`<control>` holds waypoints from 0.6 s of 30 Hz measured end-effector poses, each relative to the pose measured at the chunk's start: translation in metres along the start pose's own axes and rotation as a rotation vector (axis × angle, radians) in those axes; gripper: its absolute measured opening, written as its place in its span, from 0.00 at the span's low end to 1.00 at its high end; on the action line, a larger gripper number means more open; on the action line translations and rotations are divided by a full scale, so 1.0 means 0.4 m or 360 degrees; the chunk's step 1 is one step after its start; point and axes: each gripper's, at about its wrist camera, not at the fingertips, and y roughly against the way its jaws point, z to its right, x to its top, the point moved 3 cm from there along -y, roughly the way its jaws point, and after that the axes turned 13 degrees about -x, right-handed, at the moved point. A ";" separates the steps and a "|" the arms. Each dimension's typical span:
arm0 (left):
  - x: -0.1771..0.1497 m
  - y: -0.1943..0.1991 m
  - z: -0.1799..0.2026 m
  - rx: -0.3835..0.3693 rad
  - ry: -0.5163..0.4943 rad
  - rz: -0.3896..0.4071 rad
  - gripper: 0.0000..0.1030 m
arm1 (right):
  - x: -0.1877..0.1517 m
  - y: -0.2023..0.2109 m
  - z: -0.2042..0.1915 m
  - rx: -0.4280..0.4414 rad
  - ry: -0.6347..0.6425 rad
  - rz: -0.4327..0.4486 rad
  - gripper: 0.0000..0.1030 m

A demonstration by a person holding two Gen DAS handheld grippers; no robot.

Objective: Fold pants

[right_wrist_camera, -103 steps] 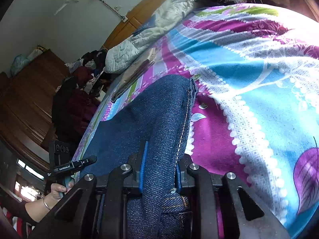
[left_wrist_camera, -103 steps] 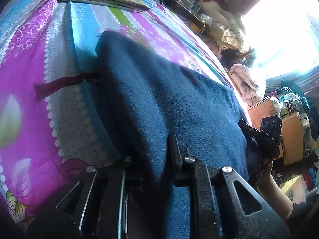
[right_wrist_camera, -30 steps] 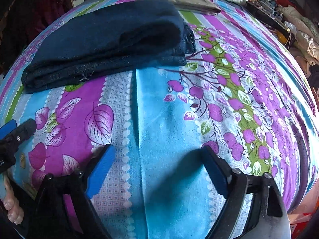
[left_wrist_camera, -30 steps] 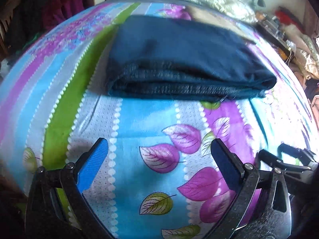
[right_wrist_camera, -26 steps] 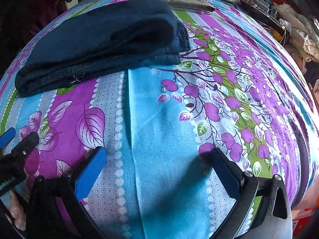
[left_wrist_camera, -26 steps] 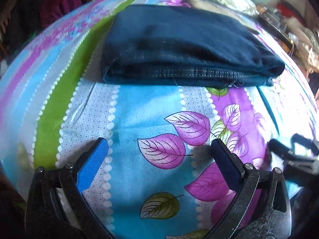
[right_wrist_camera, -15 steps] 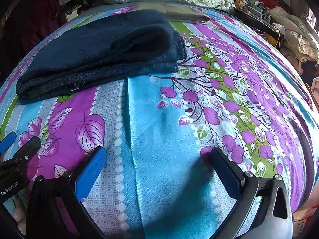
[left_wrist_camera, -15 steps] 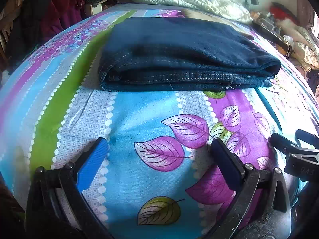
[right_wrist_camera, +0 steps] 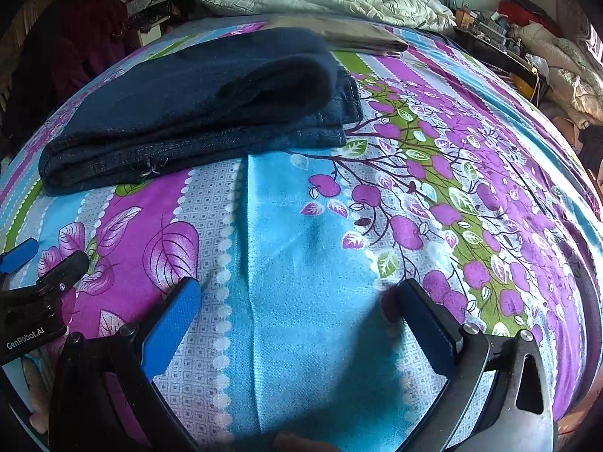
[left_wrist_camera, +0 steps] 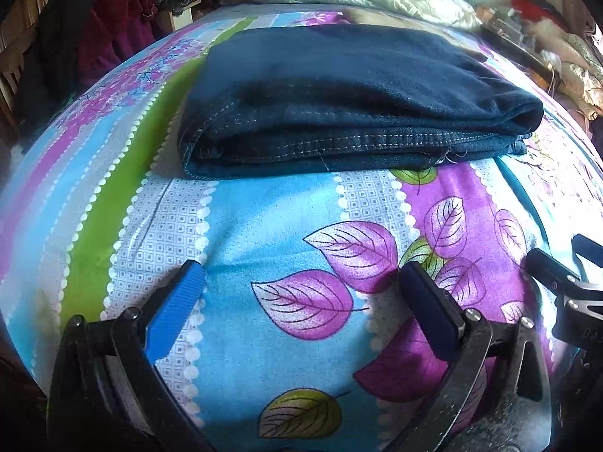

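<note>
— Where are the pants?
— The dark blue pants (left_wrist_camera: 339, 98) lie folded in a flat stack on the bed (left_wrist_camera: 271, 218), near its middle, with the stitched edge facing us.
— What about the claws?
— The left claw (left_wrist_camera: 301, 293) is spread wide and holds nothing. The right claw (right_wrist_camera: 297, 301) is spread wide too. Both are over the bed's near edge, apart from the pants.

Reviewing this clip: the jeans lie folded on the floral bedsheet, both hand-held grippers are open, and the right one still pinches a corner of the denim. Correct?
Not quite. The right hand-held gripper holds nothing: the right wrist view shows only bedsheet between its open fingers, apart from the folded jeans. The left hand-held gripper is open too.
</note>
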 end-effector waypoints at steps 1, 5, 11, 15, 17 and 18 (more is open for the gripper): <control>0.000 0.000 0.000 0.0003 0.0001 0.0000 1.00 | 0.002 -0.002 -0.001 -0.0001 0.0003 0.0011 1.00; -0.001 0.000 -0.002 0.0005 -0.0010 0.0008 1.00 | 0.003 -0.006 0.001 0.0005 -0.0007 0.0035 1.00; -0.004 0.001 0.003 0.0013 -0.0015 0.0012 1.00 | -0.001 -0.009 0.006 0.0014 -0.0016 0.0065 1.00; -0.004 0.001 0.004 0.0016 -0.0021 0.0008 1.00 | -0.004 -0.006 0.004 0.0015 -0.0018 0.0068 1.00; -0.003 0.001 0.004 0.0017 -0.0026 0.0006 1.00 | -0.004 -0.006 0.004 0.0015 -0.0017 0.0070 1.00; -0.003 0.001 0.003 0.0016 -0.0027 0.0006 1.00 | -0.003 -0.006 0.004 0.0014 -0.0018 0.0072 1.00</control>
